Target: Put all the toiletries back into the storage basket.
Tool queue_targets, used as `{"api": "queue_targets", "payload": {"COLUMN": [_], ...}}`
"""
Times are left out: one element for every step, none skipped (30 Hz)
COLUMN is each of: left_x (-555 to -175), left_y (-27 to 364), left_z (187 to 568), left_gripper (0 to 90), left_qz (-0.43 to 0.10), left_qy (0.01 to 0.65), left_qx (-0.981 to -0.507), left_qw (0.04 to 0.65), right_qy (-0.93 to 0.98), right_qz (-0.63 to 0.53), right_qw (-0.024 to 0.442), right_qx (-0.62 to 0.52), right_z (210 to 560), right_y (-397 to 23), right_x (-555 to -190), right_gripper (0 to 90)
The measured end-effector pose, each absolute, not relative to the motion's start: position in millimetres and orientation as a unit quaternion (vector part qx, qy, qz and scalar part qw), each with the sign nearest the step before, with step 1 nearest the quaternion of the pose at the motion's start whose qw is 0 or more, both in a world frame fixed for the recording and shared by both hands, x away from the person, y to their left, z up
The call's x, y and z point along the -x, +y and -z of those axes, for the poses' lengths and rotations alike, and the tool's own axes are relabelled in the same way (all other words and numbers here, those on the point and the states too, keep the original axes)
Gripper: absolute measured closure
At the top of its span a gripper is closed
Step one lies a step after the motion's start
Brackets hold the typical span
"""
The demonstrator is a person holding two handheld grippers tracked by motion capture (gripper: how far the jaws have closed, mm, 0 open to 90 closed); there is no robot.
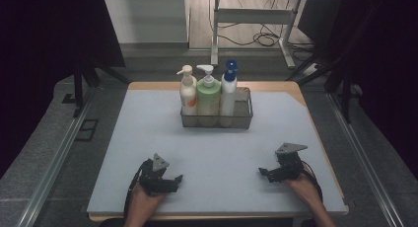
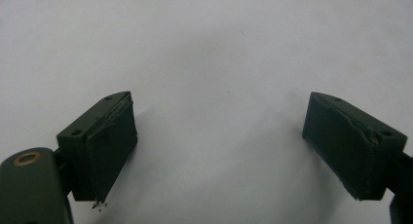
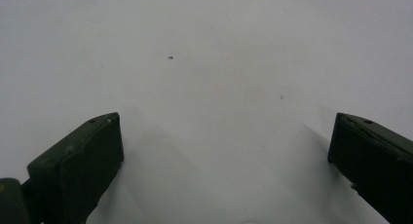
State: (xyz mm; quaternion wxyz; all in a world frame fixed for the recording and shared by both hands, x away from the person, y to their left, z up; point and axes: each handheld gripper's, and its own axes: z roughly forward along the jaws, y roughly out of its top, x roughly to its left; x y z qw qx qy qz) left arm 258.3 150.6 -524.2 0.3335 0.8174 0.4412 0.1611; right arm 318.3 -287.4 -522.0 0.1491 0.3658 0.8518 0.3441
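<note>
Three pump bottles stand upright in a wire basket (image 1: pixel 245 119) at the back middle of the table: a cream one (image 1: pixel 188 90), a green one (image 1: pixel 208 95) and a white one with a blue pump (image 1: pixel 228 91). My left gripper (image 1: pixel 173 181) rests low at the front left, held in a hand, its jaws wide apart over bare table. In the left gripper view, the left gripper (image 2: pixel 219 146) has nothing between its fingers. My right gripper (image 1: pixel 263 173) sits at the front right, open and empty. In its own view, the right gripper (image 3: pixel 226 160) faces plain table surface.
The table (image 1: pixel 148 138) has a pale grey mat with a wooden rim. Dark curtains hang at both sides. Metal rails (image 1: pixel 54 158) run along the floor on each side. A desk frame and cables (image 1: pixel 261 37) stand beyond the table's far edge.
</note>
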Motion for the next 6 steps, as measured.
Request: {"api": "queue_targets", "payload": {"left_x": [-258.3, -258.2, -258.2, -258.2, -258.3, -258.4], "left_y": [150.5, 150.5, 150.6, 150.3, 150.4, 150.6], "left_z": [524.2, 524.3, 524.3, 524.3, 524.3, 524.3], "left_gripper": [12.2, 12.2, 12.2, 12.2, 12.2, 12.2], "left_qz": [-0.161, -0.161, -0.161, -0.161, -0.161, -0.160], "left_qy": [0.442, 0.442, 0.441, 0.441, 0.442, 0.442], "left_qx": [-0.817, -0.817, -0.817, -0.817, -0.817, -0.817], "left_qw": [0.334, 0.334, 0.333, 0.333, 0.334, 0.334], "right_qy": [0.852, 0.852, 0.852, 0.852, 0.852, 0.852], "right_qz": [-0.342, -0.342, -0.343, -0.343, -0.343, -0.343], "right_qw": [0.148, 0.148, 0.148, 0.148, 0.149, 0.149], "right_qx": [-0.368, -0.368, -0.368, -0.367, -0.367, -0.367], "right_z": [522.3, 522.3, 522.4, 522.5, 522.7, 522.6], "right_y": [-287.1, -287.1, -287.2, -287.3, -287.5, -287.3], "right_x": [-318.4, -318.4, -318.4, -318.4, -318.3, -318.3], "right_gripper": [0.0, 0.0, 0.0, 0.0, 0.0, 0.0]}}
